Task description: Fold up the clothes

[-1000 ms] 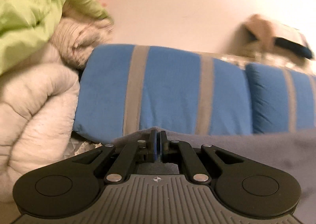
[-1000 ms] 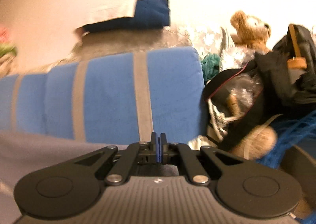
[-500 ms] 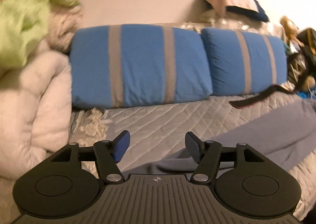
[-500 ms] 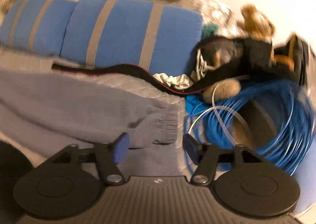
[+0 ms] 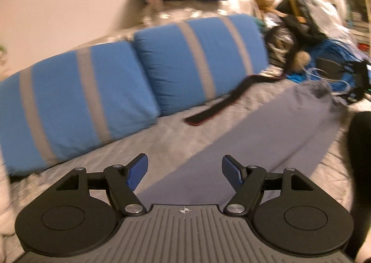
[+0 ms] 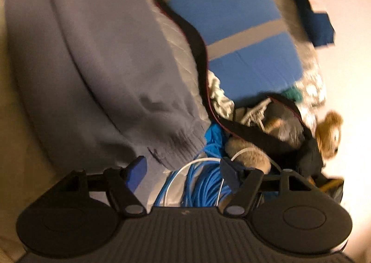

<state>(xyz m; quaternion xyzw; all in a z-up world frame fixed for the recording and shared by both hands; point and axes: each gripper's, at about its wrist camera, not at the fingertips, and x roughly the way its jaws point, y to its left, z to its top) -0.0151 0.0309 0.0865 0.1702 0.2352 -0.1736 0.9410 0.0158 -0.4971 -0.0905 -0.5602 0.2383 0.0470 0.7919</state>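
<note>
The bed (image 5: 176, 144), covered with a grey quilted spread, fills the ground ahead of both pairs of fingers. Two blue pillows with grey stripes (image 5: 194, 61) lean at its far edge, beyond the left fingers and up to their left; in the right view one of them sits far ahead of the fingers, to the upper right.

The grey sweatpants (image 5: 266, 128) lie flat on the bed. In the left view they stretch from between the fingers away to the upper right. In the right view a leg (image 6: 104, 61) runs ahead and left of the fingers, and its ribbed cuff (image 6: 183, 147) ends just in front of the gap between them.

A dark strap (image 5: 222, 105) lies on the bed between the pillows and the sweatpants. A coil of blue cable (image 6: 204, 184) sits directly between the right fingers, below them. A teddy bear (image 6: 329, 133) rests in the clutter to the right of the right fingers.

The left gripper (image 5: 184, 171) is released, its blue fingers (image 5: 136, 172) spread wide and holding nothing. The right gripper (image 6: 183, 171) is likewise spread apart and empty, hanging above the cuff and cable.
</note>
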